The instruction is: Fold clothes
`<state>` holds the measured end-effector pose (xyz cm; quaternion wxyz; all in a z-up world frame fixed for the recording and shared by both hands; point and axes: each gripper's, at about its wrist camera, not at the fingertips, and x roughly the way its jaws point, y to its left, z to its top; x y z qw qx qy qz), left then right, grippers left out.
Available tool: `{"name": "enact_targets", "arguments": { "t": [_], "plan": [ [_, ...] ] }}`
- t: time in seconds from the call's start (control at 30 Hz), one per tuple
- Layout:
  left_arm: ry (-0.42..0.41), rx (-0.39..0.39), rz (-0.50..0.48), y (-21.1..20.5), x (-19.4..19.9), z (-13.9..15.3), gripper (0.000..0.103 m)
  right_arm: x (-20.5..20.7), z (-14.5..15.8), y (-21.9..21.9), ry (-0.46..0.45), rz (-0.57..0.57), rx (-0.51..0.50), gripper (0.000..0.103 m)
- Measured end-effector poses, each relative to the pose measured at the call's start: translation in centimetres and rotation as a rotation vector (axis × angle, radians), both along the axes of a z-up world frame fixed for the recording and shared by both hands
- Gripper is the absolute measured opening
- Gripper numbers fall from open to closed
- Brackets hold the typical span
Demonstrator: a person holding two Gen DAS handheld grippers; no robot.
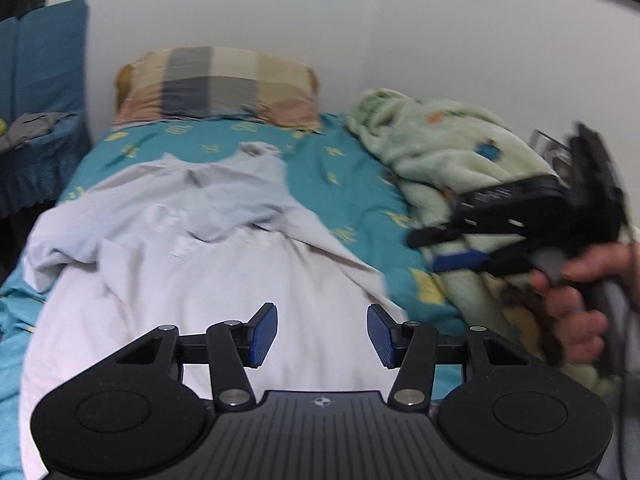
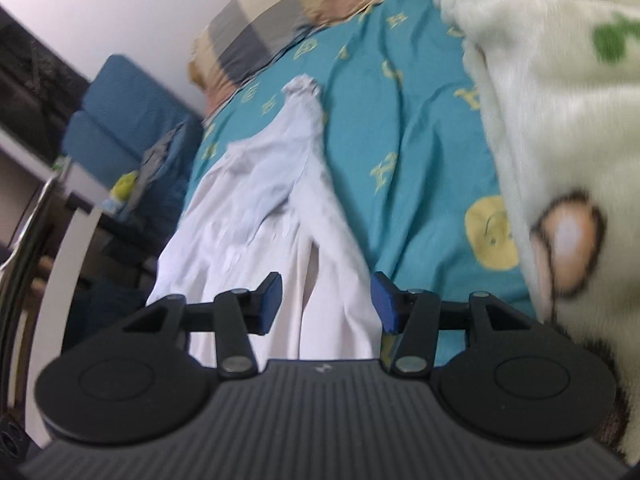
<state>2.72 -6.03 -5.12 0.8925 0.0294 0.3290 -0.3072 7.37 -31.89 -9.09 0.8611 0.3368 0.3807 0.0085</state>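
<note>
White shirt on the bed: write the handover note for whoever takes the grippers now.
Left gripper: open, empty, above the shirt's lower part.
Right gripper: open, empty, over the shirt's right edge.
White shirt lies rumpled on the teal bedsheet, one sleeve stretched toward the plaid pillow. Fleece blanket is heaped to the right.
Done: no fold visible.
Left: flatten it, fold the sleeves in, then fold the body.

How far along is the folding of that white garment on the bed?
Barely started. Done: the white garment is laid out on the teal bedsheet, though rumpled, with no neat fold visible. In hand: nothing; the left gripper and right gripper are both open above the cloth. Left: smoothing it and every fold.
</note>
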Motion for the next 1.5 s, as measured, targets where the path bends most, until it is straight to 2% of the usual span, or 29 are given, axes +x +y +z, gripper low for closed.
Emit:
{"name": "enact_targets", "arguments": {
  "t": [0.1,0.2,0.37,0.57,0.67,0.73,0.77,0.8,0.83,0.87,0.97,1.13,1.27,1.33,1.37,1.4,1.5],
  "plan": [
    [0.015,0.031,-0.088,-2.2,-3.4,-1.1,0.052,-0.1,0.0,-0.4,-0.018,-0.007,-0.044,0.053],
    [0.042,0.068,-0.182,-4.4,-6.7,-2.7,0.047,0.0,-0.1,-1.4,-0.05,-0.029,-0.003,0.052],
    [0.074,0.148,-0.321,-7.6,-10.1,-5.4,0.046,0.0,-0.2,-2.3,-0.077,-0.034,0.021,0.052],
    [0.126,0.293,-0.33,-9.1,-11.0,-9.0,0.047,0.3,-0.6,-3.1,-0.08,-0.042,0.05,0.052],
    [0.134,0.334,-0.314,-9.2,-10.9,-9.6,0.046,0.9,-1.0,-3.0,-0.073,-0.03,0.052,0.052],
    [0.126,0.362,-0.312,-9.3,-10.8,-9.9,0.041,1.5,-1.3,-2.8,-0.063,-0.019,0.047,0.052],
    [0.12,0.376,-0.311,-9.4,-10.7,-10.0,0.035,1.7,-1.6,-2.6,-0.058,-0.013,0.05,0.052],
    [0.11,0.385,-0.31,-9.4,-10.6,-10.0,0.022,2.1,-1.8,-2.5,-0.052,-0.006,0.055,0.052],
    [0.107,0.382,-0.309,-9.2,-10.5,-9.8,0.013,2.4,-2.0,-2.4,-0.047,0.0,0.061,0.052],
    [0.111,0.368,-0.307,-9.1,-10.2,-9.6,0.006,2.7,-2.2,-2.3,-0.044,0.009,0.057,0.052],
    [0.12,0.281,-0.287,-8.1,-9.3,-8.1,0.004,3.8,-2.6,-1.6,-0.042,0.041,0.02,0.052],
    [0.192,-0.003,-0.228,-4.4,-7.9,-3.7,0.004,5.6,-3.1,0.2,-0.063,0.111,-0.059,0.052],
    [0.25,-0.16,-0.125,-0.3,-6.8,-1.7,0.003,7.0,-3.6,2.3,-0.062,0.189,-0.167,0.052],
    [0.287,-0.227,-0.062,2.1,-6.2,-1.1,0.003,7.4,-4.0,3.1,-0.044,0.208,-0.222,0.044],
    [0.305,-0.258,-0.031,3.3,-6.0,-0.9,0.003,7.6,-4.2,3.3,-0.035,0.217,-0.24,0.026],
    [0.323,-0.286,-0.001,4.3,-5.7,-0.8,0.003,7.8,-4.3,3.6,-0.027,0.226,-0.258,0.004],
    [0.365,-0.355,0.075,6.9,-5.1,-0.6,0.003,7.6,-3.8,3.6,-0.022,0.215,-0.263,0.005]
  ]
}}
